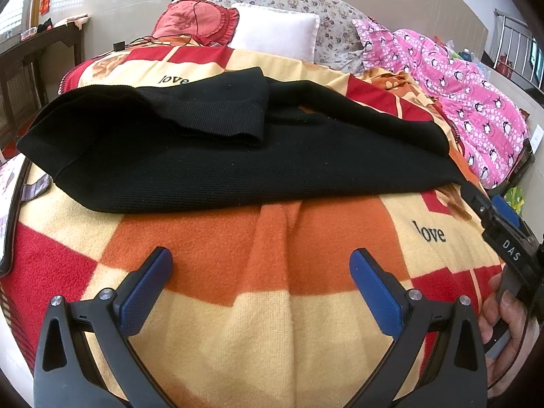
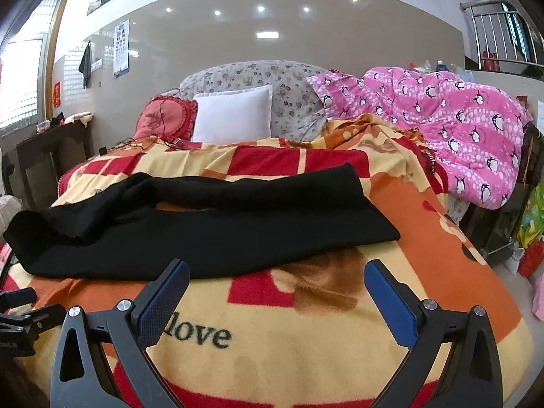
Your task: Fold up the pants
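We see the black knitted pants lying across the middle of both views, on a fleece blanket with red, orange and cream squares that covers the bed. In the left wrist view one black leg is folded over the rest of the garment, in the upper centre of the frame. Our left gripper is at the bottom centre of its view, with the blue pads wide apart and nothing between them; it hangs above the blanket, just before the near edge of the pants. Our right gripper is released too, its jaws spread, at the bottom centre of the right wrist view, close to the pants edge but not touching it. In the upper part of that view there are a white square pillow and a pink quilt with penguins at the upper right.
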A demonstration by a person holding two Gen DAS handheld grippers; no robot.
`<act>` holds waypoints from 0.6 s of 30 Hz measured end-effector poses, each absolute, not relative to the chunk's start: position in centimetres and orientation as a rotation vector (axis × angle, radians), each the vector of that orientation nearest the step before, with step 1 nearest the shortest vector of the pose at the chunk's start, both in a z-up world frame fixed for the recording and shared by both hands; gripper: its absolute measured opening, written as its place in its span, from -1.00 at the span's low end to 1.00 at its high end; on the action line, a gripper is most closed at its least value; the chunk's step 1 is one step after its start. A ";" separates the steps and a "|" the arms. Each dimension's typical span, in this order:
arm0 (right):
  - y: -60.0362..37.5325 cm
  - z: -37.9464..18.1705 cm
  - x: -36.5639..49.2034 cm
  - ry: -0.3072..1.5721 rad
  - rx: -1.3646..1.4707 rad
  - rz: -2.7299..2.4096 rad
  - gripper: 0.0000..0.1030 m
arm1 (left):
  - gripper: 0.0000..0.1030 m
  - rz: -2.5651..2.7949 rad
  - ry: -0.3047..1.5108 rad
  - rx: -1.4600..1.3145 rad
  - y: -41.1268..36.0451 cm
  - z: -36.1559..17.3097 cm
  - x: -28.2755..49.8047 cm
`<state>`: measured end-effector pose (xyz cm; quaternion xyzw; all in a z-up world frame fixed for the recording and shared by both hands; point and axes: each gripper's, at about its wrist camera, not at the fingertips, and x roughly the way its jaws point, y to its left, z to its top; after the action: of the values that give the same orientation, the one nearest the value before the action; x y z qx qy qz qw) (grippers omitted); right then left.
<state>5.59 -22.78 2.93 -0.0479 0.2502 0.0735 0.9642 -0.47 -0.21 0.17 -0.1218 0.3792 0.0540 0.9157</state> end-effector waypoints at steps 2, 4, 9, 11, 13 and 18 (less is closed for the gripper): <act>-22.3 2.8 5.6 0.513 -0.131 0.133 0.99 | 1.00 0.110 0.780 -0.252 -0.2 0.2 -0.5; -22.0 2.8 5.5 0.509 -0.147 0.126 0.99 | 1.00 0.107 0.779 -0.253 -0.2 0.2 -0.5; -22.1 2.7 5.7 0.501 -0.126 0.123 0.99 | 1.00 0.103 0.777 -0.258 0.0 0.2 -0.6; -22.2 2.7 5.7 0.505 -0.126 0.120 0.99 | 1.00 0.103 0.777 -0.258 -0.1 0.2 -0.6; -22.3 2.8 5.7 0.507 -0.128 0.117 0.99 | 1.00 0.104 0.777 -0.258 -0.1 0.2 -0.6; -22.4 2.7 5.7 0.500 -0.123 0.117 0.99 | 1.00 0.103 0.776 -0.259 -0.1 0.2 -0.6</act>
<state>5.71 -22.40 2.73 -0.0610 0.2471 0.0579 0.9653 -0.59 -0.07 0.19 -0.1259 0.3772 0.0502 0.9162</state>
